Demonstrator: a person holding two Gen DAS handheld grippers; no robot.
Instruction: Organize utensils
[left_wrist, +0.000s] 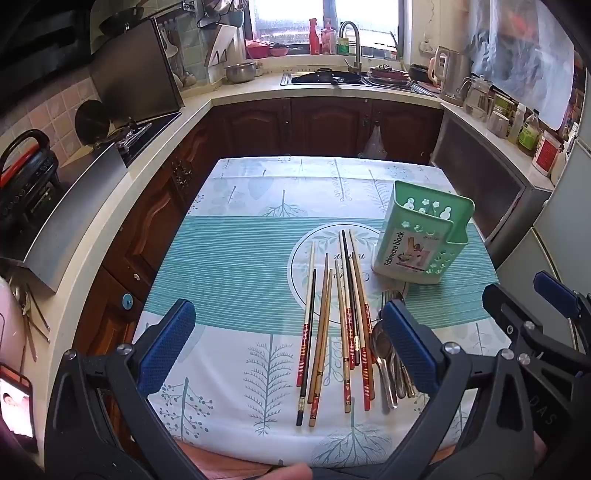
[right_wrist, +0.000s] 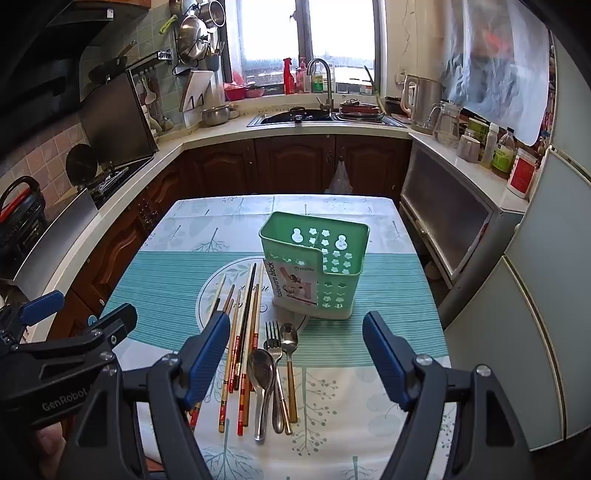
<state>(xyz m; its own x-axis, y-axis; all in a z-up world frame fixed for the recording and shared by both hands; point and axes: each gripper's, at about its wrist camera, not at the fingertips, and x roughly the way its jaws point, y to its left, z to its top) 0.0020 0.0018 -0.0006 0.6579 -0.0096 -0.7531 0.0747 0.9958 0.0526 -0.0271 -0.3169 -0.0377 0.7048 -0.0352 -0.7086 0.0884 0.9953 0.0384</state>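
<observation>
step: nothing sorted yet | left gripper (left_wrist: 288, 343) and right gripper (right_wrist: 295, 354) wide open, empty | next: grasp chopsticks (left_wrist: 332, 332) at 12 o'clock, carry to green holder (left_wrist: 424, 240) at 1 o'clock

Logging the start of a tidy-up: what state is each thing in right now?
Left gripper: open, holding nothing.
Right gripper: open, holding nothing.
Green holder: upright, looks empty.
Chopsticks: flat on the tablecloth.
Spoons and fork: flat beside the chopsticks.
</observation>
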